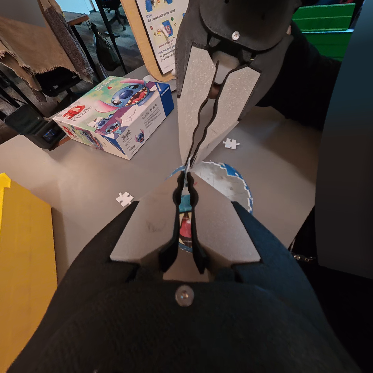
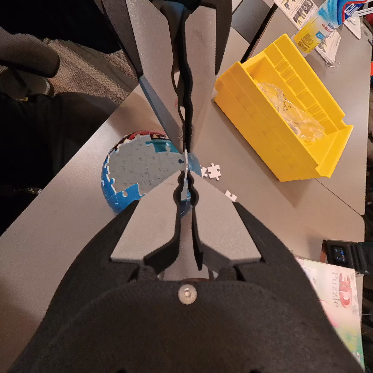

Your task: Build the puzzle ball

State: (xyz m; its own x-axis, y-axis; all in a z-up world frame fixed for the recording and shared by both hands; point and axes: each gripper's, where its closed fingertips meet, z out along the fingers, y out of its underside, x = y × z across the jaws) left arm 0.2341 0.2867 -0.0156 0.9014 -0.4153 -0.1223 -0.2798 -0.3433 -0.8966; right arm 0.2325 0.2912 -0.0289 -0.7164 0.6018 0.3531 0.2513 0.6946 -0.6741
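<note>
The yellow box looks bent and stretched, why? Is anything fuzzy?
Right wrist view: the wide-angle lens bows the yellow bin near the edge, though it stays sharp. Left wrist view: the same bin, close at the corner, is a soft blur, while the puzzle box is crisp.

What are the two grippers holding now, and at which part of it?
Both the left gripper and the right gripper are shut on one curved blue puzzle piece above the half-built ball, pinching it from opposite edges, tip to tip.

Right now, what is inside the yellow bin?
The bin holds a crumpled clear plastic bag, seen in the right wrist view. What the bag contains, or what lies under it, cannot be made out. The left wrist view shows only the bin's outer edge.
</note>
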